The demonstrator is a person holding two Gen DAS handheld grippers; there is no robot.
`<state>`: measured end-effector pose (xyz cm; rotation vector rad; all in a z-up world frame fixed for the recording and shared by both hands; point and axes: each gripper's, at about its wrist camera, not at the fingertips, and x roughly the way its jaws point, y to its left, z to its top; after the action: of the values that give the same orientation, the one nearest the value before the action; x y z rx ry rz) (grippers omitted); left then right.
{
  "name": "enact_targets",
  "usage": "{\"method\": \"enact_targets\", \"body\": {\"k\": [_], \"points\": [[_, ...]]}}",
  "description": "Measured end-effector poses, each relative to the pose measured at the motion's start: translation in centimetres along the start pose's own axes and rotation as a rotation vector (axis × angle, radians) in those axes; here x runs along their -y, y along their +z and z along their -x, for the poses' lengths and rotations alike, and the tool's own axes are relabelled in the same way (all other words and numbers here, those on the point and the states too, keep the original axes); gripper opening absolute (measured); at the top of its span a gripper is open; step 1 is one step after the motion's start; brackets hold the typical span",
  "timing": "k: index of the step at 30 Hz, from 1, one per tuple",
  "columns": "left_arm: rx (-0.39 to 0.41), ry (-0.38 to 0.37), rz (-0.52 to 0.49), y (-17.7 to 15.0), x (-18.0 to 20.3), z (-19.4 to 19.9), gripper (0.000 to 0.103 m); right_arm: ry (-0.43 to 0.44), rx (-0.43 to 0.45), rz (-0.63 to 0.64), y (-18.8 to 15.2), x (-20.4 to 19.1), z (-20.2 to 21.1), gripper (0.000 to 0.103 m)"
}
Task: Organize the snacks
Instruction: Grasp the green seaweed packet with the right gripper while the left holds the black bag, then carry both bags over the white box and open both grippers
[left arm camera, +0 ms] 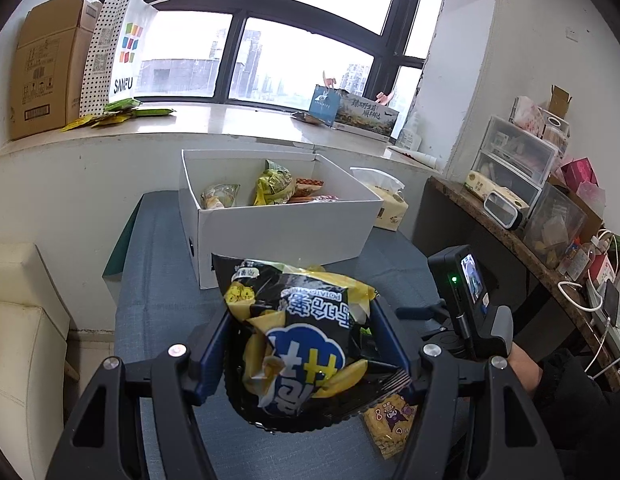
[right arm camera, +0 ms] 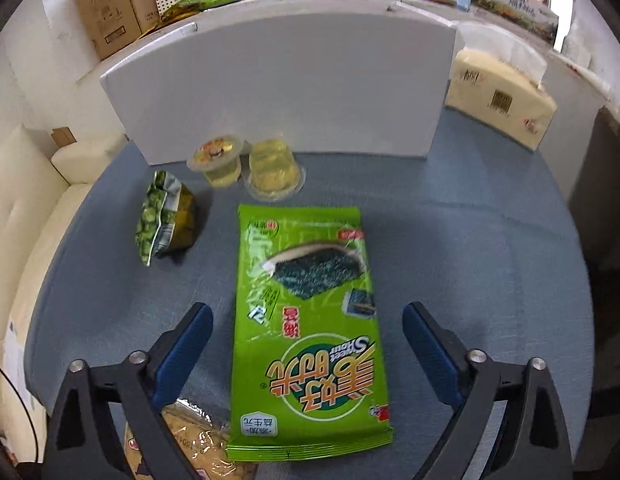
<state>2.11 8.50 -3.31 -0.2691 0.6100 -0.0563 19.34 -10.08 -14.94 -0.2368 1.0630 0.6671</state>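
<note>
Snacks half sorted, chip bag in my left grip

Blue cloth covers the table I work on, with a white box standing at twelve o'clock against a pale wall below a wide, dark-framed window. Inside the box I see several small snack packets. At two o'clock from the box sits a tissue pack; on the sill at ten o'clock stand a cardboard carton and a dotted paper bag. A cluttered shelf runs down the three o'clock side, and a cream cushion fills the nine o'clock edge.

My left gripper points toward the box, tilted downward, and its blue pads are clamped on a black-and-yellow chip bag, lifted just in front of the box's near wall. A small yellow packet lies on the cloth at five o'clock beneath it.

My right gripper aims steeply down at the cloth. Its jaws stand apart, pads clear on both sides of a green seaweed packet that lies flat between them. At eleven o'clock from that packet lies a green pea pouch; at twelve, two jelly cups sit just before the box wall. A clear-wrapped snack lies at seven o'clock, touching the packet's corner.
</note>
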Motion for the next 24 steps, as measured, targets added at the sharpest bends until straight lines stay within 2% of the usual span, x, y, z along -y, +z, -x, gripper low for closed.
{"method": "enact_targets", "body": {"k": [4, 13, 16, 20, 24], "points": [[0.002, 0.0, -0.006, 0.0, -0.1, 0.0, 0.071, 0.026, 0.023, -0.003, 0.0, 0.5, 0.6, 0.064], [0.028, -0.011, -0.004, 1.2, -0.3, -0.4, 0.071, 0.046, 0.251, 0.014, 2.7, 0.3, 9.0, 0.064], [0.062, -0.022, -0.006, 3.5, -0.5, -1.1, 0.071, 0.038, 0.329, 0.028, 5.2, 0.0, 11.2, 0.064], [0.1, -0.023, -0.013, 8.4, -1.0, -3.5, 0.071, 0.03, 0.394, 0.028, 10.4, -0.3, 12.2, 0.064], [0.113, 0.019, 0.01, 13.1, -2.6, -7.5, 0.071, 0.033, 0.382, 0.003, 15.7, 0.1, 10.7, 0.064]]}}
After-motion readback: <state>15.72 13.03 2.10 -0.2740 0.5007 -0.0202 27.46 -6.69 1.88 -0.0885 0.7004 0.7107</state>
